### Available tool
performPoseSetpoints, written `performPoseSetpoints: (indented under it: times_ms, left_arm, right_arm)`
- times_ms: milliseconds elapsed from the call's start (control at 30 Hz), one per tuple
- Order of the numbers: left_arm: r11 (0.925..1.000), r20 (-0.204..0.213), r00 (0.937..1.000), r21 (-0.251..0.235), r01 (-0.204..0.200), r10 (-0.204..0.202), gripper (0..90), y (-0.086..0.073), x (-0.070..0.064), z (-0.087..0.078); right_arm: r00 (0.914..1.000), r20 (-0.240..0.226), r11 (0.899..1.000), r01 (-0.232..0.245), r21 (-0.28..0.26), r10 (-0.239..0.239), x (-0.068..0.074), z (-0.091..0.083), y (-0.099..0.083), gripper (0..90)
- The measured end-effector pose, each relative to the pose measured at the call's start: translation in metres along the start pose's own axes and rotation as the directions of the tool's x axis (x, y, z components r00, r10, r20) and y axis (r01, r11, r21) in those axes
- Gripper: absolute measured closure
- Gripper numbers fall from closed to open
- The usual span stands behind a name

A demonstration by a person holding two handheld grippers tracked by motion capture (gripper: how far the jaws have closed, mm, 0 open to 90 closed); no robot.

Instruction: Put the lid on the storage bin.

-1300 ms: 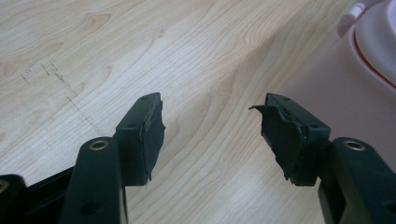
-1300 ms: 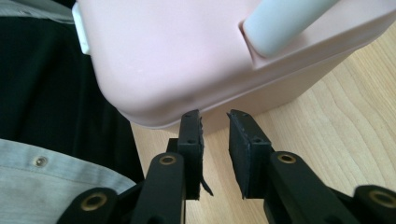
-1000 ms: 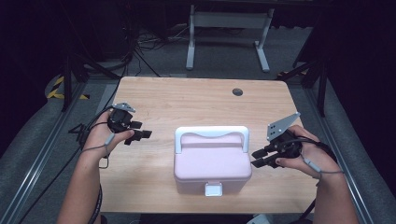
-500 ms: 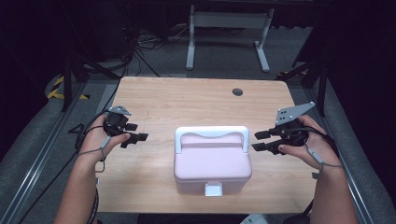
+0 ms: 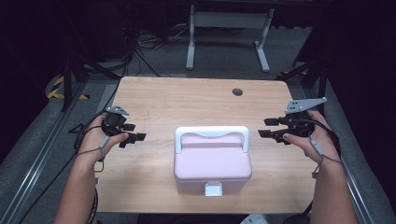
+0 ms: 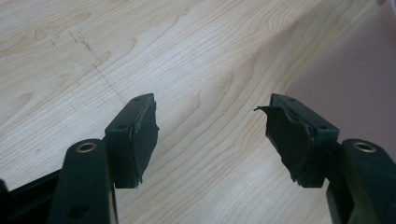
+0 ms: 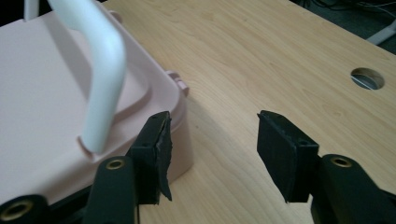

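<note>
Light wood table [image 5: 196,100], round cable hole [image 5: 237,92]; grey floor, white metal frame [image 5: 227,21], dark surroundings.

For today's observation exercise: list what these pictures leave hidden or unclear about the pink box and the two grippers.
1. Pink box: its contents, hidden by the shut lid in the high view.
2. White handle: its top, cut off by the right gripper view's upper edge.
3. Front latch: too small in the high view to tell whether it is fastened.
4. Left gripper: its body, cut off by the bottom edge of its own view.

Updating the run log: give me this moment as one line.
left gripper: open, off the box | right gripper: open, empty | pink box: closed, front latch down, white handle up, untouched
</note>
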State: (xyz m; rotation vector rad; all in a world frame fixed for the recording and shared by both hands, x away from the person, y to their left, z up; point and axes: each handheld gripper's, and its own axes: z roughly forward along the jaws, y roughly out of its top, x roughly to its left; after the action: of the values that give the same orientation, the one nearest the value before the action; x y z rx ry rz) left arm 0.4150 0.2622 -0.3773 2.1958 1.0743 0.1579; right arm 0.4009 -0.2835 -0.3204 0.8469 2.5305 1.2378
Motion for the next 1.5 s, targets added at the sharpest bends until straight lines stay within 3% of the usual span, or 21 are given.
performPoseSetpoints:
  times_ms: [100,333,767,1000,1133,1167,1333,1500]
  left_arm:
    - [0.9999,0.005,1.0000,0.008,0.008,-0.008,34.3,-0.001,0.003,0.004]
    - [0.9997,-0.001,0.9998,0.015,0.020,-0.020,34.2,-0.004,0.007,0.006]
    - [0.9977,-0.001,0.9986,0.042,0.054,-0.054,33.9,-0.010,0.019,0.014]
    - [0.9958,0.000,0.9971,0.052,0.075,-0.075,33.8,-0.012,0.023,0.018]
    - [0.9955,-0.003,0.9968,0.051,0.080,-0.080,33.7,-0.012,0.025,0.020]
    - [0.9949,0.000,0.9963,0.054,0.085,-0.085,33.7,-0.013,0.026,0.020]
    - [0.9953,0.001,0.9967,0.054,0.081,-0.081,33.7,-0.012,0.026,0.024]
    - [0.9940,0.031,0.9944,0.044,0.100,-0.101,35.4,-0.010,0.024,0.026]
  right_arm:
    - [0.9991,0.021,0.999,-0.036,0.013,0.036,-0.010,0.005,-0.006,41.4]
    - [0.9970,0.048,0.997,-0.064,0.042,0.062,-0.030,0.017,-0.018,40.2]
    - [0.9900,0.095,0.985,-0.117,0.130,0.105,-0.051,0.040,-0.039,39.5]
    - [0.9873,0.114,0.981,-0.127,0.149,0.111,-0.057,0.049,-0.045,37.3]
    - [0.9808,0.142,0.972,-0.158,0.175,0.134,-0.062,0.053,-0.050,34.5]
    - [0.9772,0.161,0.964,-0.170,0.204,0.138,-0.064,0.056,-0.053,34.4]
    - [0.9731,0.173,0.953,-0.190,0.234,0.152,-0.065,0.059,-0.057,34.0]
    - [0.9730,0.168,0.953,-0.195,0.232,0.158,-0.063,0.059,-0.056,33.3]
